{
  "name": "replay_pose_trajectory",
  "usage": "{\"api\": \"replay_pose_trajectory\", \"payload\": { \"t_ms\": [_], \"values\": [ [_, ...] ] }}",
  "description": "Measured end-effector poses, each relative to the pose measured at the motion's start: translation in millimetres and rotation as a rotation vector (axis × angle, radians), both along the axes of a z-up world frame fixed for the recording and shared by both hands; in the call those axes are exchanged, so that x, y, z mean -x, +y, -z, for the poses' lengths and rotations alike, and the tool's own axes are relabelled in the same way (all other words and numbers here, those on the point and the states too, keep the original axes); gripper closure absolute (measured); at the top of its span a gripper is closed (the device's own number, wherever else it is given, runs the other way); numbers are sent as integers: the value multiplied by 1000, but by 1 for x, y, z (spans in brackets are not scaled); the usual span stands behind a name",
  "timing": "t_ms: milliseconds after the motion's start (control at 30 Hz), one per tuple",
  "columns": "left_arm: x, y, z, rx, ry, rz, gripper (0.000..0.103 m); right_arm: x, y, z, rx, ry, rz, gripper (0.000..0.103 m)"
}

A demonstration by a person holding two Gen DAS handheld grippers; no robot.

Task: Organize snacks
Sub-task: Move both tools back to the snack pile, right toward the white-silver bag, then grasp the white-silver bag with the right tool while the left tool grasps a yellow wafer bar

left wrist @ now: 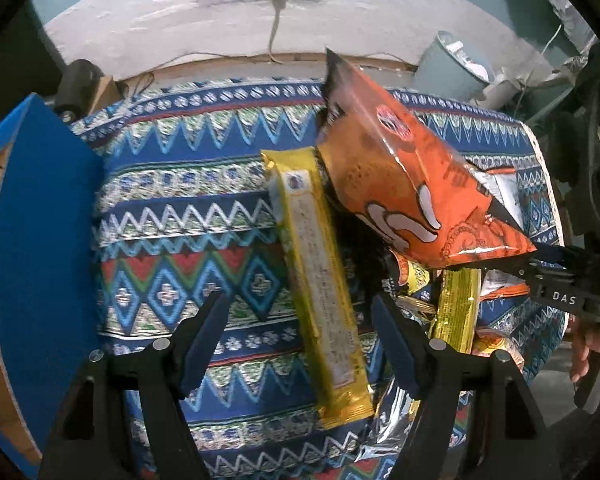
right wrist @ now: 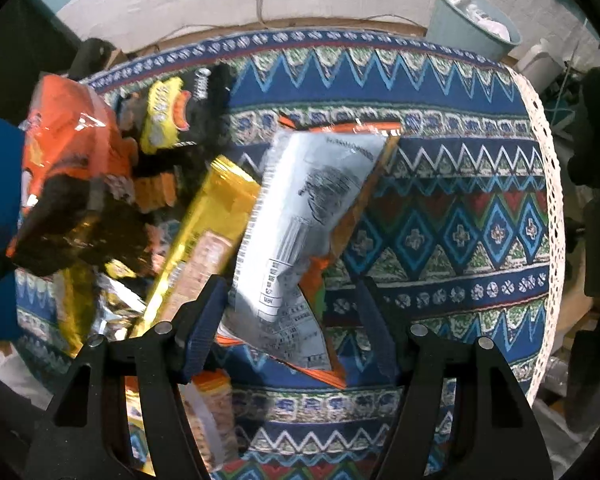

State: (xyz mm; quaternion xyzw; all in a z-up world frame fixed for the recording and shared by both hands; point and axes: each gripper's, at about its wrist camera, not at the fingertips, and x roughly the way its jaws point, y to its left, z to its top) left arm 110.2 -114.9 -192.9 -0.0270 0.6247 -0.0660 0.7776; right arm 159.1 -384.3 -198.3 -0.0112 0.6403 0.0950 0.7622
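My left gripper point(left wrist: 296, 312) is open and empty above the patterned tablecloth, with a long yellow snack pack point(left wrist: 320, 280) lying between its fingers. An orange snack bag point(left wrist: 400, 184) hangs in the air to the right, pinched at its lower corner by another gripper point(left wrist: 556, 276) that reaches in from the right. My right gripper point(right wrist: 286, 300) is open over a grey-backed snack bag point(right wrist: 300, 220) that lies on the cloth. To its left lie a yellow pack point(right wrist: 204, 232), an orange bag point(right wrist: 72, 152) and a black-and-yellow bag point(right wrist: 172, 116), all blurred.
A blue cardboard box point(left wrist: 40, 248) stands at the left edge of the table. More foil packs point(left wrist: 456, 312) are piled under the orange bag. A pale blue bin point(right wrist: 476, 20) stands beyond the table's far right edge. The lace table edge point(right wrist: 552, 200) runs down the right.
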Motion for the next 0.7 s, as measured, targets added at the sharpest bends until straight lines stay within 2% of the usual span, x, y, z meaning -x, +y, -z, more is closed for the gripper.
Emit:
{"api": "replay_pose_trajectory", "payload": {
  "t_ms": [200, 267, 433, 533, 567, 600, 633, 667, 700],
  "values": [
    [-4, -13, 19, -42, 34, 15, 27, 2, -18, 1, -4, 9, 42, 36],
    [-7, -15, 25, -56, 42, 19, 27, 2, -19, 3, -26, 1, 42, 36],
    [-15, -15, 42, -102, 50, 29, 27, -5, -14, 14, -4, -4, 35, 36],
    [-17, -11, 48, -69, 47, 23, 28, -8, -11, 19, 6, -14, 35, 36],
    [-17, -10, 50, -60, 47, 19, 29, -8, -11, 20, 8, -17, 36, 40],
    [-17, -9, 50, -49, 37, 17, 32, -8, -10, 21, 6, -17, 36, 49],
    [-16, -8, 50, -44, 31, 22, 43, -9, -9, 23, 2, -15, 33, 54],
    [-15, -8, 50, -37, 36, 32, 50, -10, -9, 21, 6, -15, 29, 57],
    [-14, -9, 50, -34, 42, 43, 64, -8, -7, 20, 21, -23, 20, 59]
  ]
}}
